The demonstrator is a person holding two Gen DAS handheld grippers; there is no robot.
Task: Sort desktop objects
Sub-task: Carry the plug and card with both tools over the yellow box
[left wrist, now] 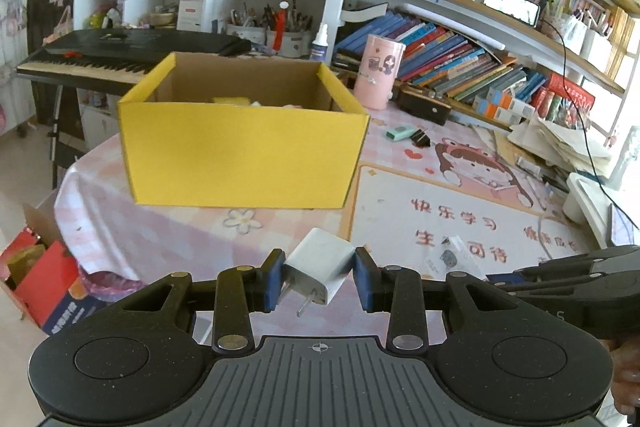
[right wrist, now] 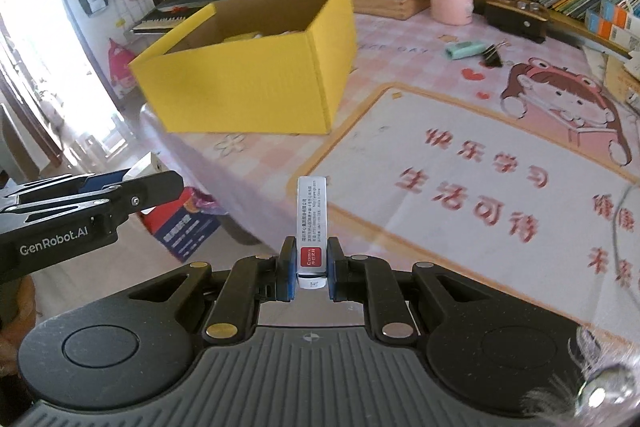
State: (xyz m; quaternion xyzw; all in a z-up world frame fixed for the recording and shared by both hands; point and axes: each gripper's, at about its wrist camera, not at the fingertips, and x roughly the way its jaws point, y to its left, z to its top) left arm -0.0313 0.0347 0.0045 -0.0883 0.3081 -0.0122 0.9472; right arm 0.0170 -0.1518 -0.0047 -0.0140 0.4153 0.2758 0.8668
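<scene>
My left gripper (left wrist: pixel 318 277) is shut on a white plug charger (left wrist: pixel 320 267), its two metal prongs pointing down at me, held above the table's near edge. My right gripper (right wrist: pixel 312 273) is shut on a slim silver box with a red label (right wrist: pixel 312 223), standing upright between the pads. An open yellow cardboard box (left wrist: pixel 244 143) stands ahead on the pink tablecloth, with a few items inside; it also shows in the right wrist view (right wrist: pixel 256 75). The left gripper appears at the left of the right wrist view (right wrist: pixel 92 195).
A mint green eraser (left wrist: pixel 400 132) and a black binder clip (left wrist: pixel 420 138) lie behind the box's right side. A pink cylinder holder (left wrist: pixel 380 71) and a dark case (left wrist: pixel 424 103) stand by the bookshelf. A small packet (left wrist: pixel 448 257) lies on the mat. Paper stacks (left wrist: pixel 560 143) sit right.
</scene>
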